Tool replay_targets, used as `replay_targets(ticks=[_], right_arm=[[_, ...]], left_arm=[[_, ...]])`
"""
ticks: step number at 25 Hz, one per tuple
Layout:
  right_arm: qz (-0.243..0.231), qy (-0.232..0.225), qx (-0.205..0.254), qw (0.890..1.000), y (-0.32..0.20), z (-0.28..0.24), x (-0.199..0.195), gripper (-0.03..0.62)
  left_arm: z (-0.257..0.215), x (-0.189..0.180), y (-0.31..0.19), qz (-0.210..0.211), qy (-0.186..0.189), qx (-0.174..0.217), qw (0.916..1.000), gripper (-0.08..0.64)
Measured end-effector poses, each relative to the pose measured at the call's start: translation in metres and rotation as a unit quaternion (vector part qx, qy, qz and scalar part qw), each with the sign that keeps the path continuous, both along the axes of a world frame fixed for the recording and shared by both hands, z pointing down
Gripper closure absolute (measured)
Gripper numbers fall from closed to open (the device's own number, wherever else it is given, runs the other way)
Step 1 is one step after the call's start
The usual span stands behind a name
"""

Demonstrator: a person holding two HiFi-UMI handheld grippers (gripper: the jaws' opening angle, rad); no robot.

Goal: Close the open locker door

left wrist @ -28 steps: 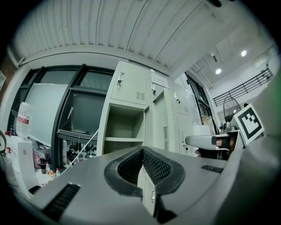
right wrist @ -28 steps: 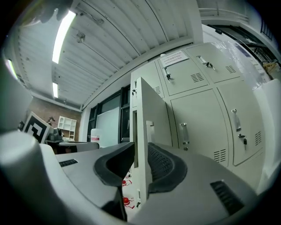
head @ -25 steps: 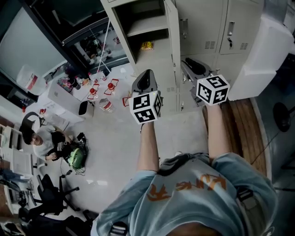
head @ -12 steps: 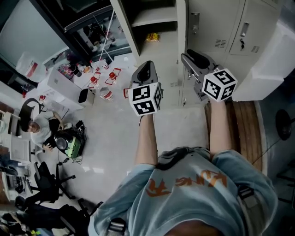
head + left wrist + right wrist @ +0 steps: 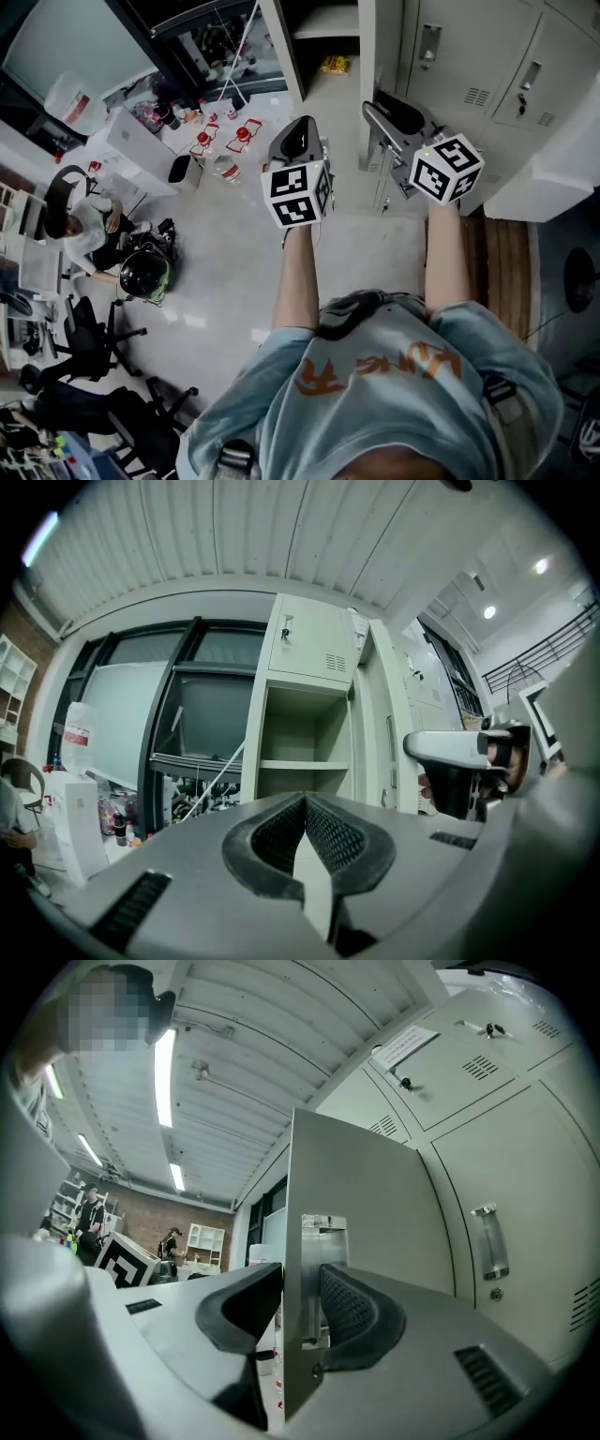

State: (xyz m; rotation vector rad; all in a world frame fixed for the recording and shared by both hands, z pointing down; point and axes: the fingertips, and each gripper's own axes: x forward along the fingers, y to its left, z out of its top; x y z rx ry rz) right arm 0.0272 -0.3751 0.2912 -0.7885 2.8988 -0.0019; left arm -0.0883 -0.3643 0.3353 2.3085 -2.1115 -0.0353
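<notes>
The open locker door (image 5: 379,49) is pale grey and shows edge-on in the head view, swung out from the open compartment (image 5: 323,37) with its shelf. In the right gripper view the door's free edge (image 5: 352,1194) with its metal latch plate (image 5: 316,1269) stands between the jaws of my right gripper (image 5: 302,1299), which are spread wide around it; I see no pad pressing on it. In the head view, that right gripper (image 5: 377,112) reaches the door's edge. My left gripper (image 5: 294,139) hovers left of the door, shut and empty (image 5: 306,803), facing the open compartment (image 5: 302,747).
Shut locker doors (image 5: 469,66) fill the right. A yellow packet (image 5: 335,64) lies in the open locker. Bottles (image 5: 223,167) and a white box (image 5: 139,148) stand on the floor at left. A seated person (image 5: 89,225), a helmet (image 5: 145,274) and chairs (image 5: 84,337) are further left.
Both grippers have moved up toward the lockers. The right gripper has come to the door's edge, and the door now looks more edge-on in the head view.
</notes>
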Motion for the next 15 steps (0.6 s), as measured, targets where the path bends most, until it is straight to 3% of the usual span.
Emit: replay_targets(ticks=[15], right_arm=[[0.001,-0.017,0.005,1.000,-0.021,0.002,-0.058,0.483]], left_arm=[[0.013,-0.055,0.011,-0.065,-0.019,-0.017,0.9975,0.543]])
